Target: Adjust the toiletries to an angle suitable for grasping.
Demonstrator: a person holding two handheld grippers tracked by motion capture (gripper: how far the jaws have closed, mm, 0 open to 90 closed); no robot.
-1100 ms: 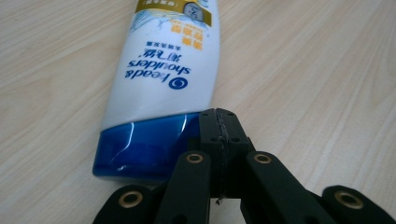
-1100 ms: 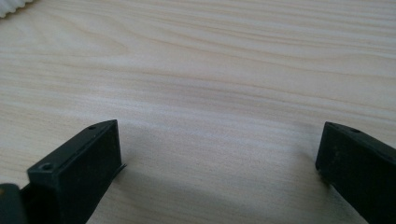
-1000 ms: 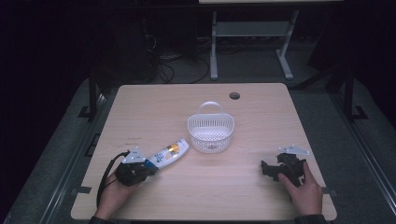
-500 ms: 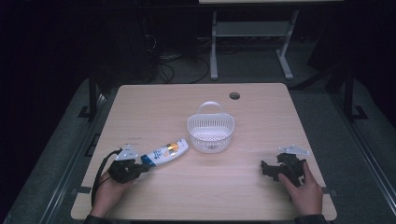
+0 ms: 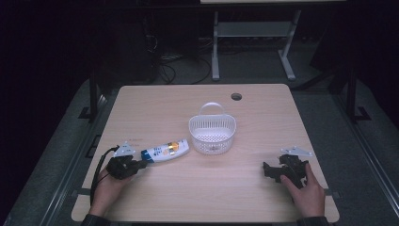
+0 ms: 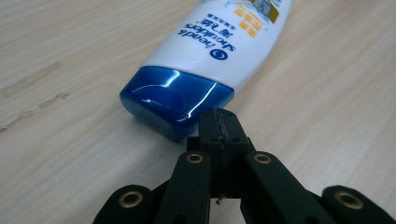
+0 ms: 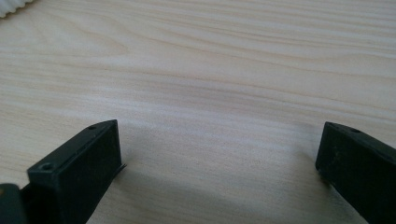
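A white shampoo bottle [image 5: 165,150] with a blue cap [image 6: 175,100] lies on its side on the wooden table, left of a white plastic basket [image 5: 212,133]. My left gripper [image 5: 141,164] rests on the table at the bottle's cap end. In the left gripper view its jaws are pressed together with nothing between them, their tip [image 6: 219,122] just short of the blue cap. At the table's right front, my right gripper [image 5: 266,170] lies low with its jaws wide apart over bare wood [image 7: 219,140], pointing left.
The basket stands mid-table with its handle toward the far side. A round cable hole [image 5: 236,96] sits near the far edge. A metal stand [image 5: 254,42] is on the floor beyond the table. Bare wood lies between the two grippers.
My left gripper has slid back to the left, away from the bottle's body to its cap end. The bottle, the basket and my right gripper have stayed put.
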